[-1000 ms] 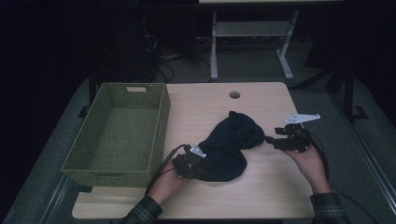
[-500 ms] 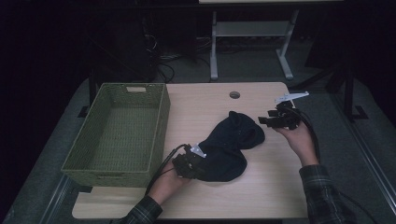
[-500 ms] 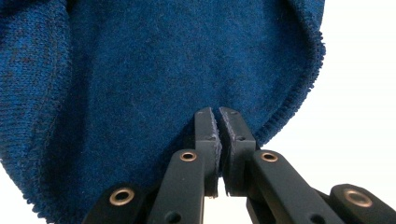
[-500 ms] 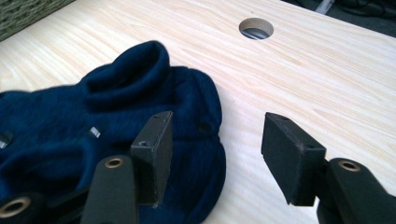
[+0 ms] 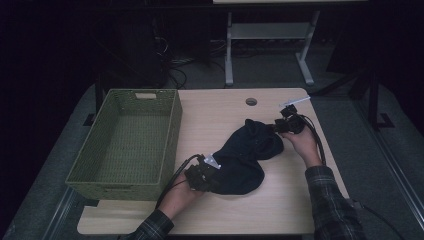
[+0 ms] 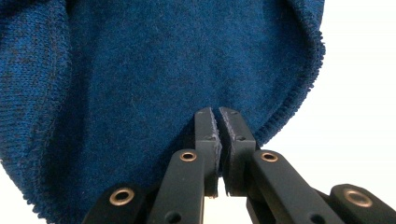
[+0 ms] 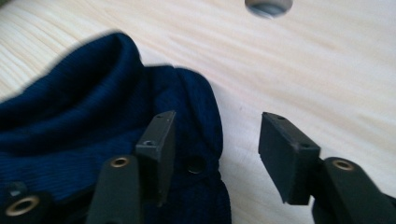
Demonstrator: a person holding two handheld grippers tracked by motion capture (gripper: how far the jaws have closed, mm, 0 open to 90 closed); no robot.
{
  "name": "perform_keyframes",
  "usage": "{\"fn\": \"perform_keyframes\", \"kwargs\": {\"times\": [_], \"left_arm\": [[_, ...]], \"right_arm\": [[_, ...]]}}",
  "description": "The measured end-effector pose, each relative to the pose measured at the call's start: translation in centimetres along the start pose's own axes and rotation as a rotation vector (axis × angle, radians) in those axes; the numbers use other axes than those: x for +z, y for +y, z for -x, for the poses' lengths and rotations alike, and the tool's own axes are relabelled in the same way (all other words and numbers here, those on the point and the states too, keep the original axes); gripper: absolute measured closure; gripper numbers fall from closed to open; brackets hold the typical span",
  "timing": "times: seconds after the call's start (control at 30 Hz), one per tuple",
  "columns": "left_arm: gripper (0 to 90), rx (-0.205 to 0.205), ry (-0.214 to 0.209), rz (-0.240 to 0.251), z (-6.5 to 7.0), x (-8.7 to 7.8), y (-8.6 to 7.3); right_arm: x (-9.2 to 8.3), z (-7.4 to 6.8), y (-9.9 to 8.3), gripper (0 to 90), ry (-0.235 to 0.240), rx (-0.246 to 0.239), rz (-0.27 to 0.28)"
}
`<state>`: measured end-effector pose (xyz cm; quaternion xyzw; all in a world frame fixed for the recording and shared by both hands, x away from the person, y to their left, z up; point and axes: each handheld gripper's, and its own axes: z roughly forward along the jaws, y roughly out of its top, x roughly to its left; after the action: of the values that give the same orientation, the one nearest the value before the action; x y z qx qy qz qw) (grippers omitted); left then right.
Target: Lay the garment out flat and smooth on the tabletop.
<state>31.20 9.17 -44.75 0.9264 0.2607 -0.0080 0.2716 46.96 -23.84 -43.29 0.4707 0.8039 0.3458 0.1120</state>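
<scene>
I see the dark blue knit garment (image 5: 245,157) lying bunched on the bench (image 5: 280,205), right of the empty green basket (image 5: 127,137). My left hand-held gripper (image 6: 218,122) is clenched on the garment's ribbed hem at its near-left end. My right hand-held gripper (image 7: 215,140) is released, its jaws spread wide at the garment's far-right edge, one jaw over the fabric, the other over bare wood near the cable hole (image 7: 268,6).
</scene>
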Motion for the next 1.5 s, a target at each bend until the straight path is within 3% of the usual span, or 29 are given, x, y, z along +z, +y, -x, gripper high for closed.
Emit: {"fn": "perform_keyframes", "kwargs": {"times": [0.3,0.53,0.73,1.0,1.13,1.33,1.47,1.5], "left_arm": [[86.1,0.0,0.003,-0.001,0.1,0.0,0.0],[86.1,0.002,0.007,-0.002,0.1,0.0,0.0],[86.2,0.014,0.012,-0.015,0.1,0.0,0.1],[86.5,0.009,0.015,-0.022,0.2,0.0,0.2],[86.9,0.007,0.013,-0.018,0.2,0.0,0.2],[87.8,0.006,0.009,-0.016,0.3,0.0,0.2],[87.8,0.012,0.007,-0.023,0.2,0.0,0.2],[87.9,0.016,0.004,-0.026,0.1,0.0,0.2]], "right_arm": [[2.6,0.5,-1.6,56.4,0.045,0.026,-0.063],[2.9,-0.2,-1.5,80.3,0.052,-0.002,-0.072],[1.9,-0.8,-0.9,86.3,-0.008,-0.043,-0.045],[-1.1,-0.9,1.6,87.9,-0.07,-0.085,0.032],[-1.8,-0.8,2.9,88.2,-0.1,-0.11,0.03],[-1.5,0.1,4.7,88.7,-0.176,-0.131,0.016],[-0.7,1.0,5.4,88.8,-0.209,-0.118,-0.015],[0.3,1.9,5.7,88.9,-0.217,-0.092,-0.037]]}}
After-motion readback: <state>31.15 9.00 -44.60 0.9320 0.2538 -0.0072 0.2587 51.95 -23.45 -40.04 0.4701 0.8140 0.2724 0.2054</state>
